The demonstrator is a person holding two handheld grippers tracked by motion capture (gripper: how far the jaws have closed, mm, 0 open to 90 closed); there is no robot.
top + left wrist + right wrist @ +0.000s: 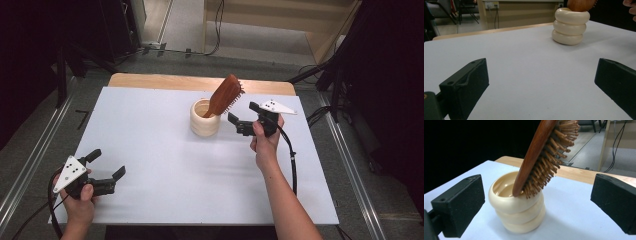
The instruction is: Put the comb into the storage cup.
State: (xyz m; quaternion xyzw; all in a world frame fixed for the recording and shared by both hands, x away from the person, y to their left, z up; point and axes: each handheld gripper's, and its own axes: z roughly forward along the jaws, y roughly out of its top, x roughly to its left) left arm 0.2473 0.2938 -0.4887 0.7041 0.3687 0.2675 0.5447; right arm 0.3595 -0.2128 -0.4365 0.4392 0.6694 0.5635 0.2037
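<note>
A brown wooden hairbrush [226, 95] stands handle-down in a cream ribbed cup [204, 120] near the middle of the white table; its bristled head leans out to the right over the rim. My right gripper [244, 117] hovers just right of the cup, open, nothing between its jaws. In the right gripper view the hairbrush [543, 157] and the cup [517, 212] sit close ahead between the jaws. My left gripper [106, 165] rests open at the near left of the table, far from the cup [570, 26], which stands in the distance in the left gripper view.
The white table sheet [165, 165] lies over a wooden top [150, 80] whose far edge shows. Metal rails [35, 150] run along both sides. Cables [292, 160] trail from the grippers. Dark stands and floor cables sit beyond the table.
</note>
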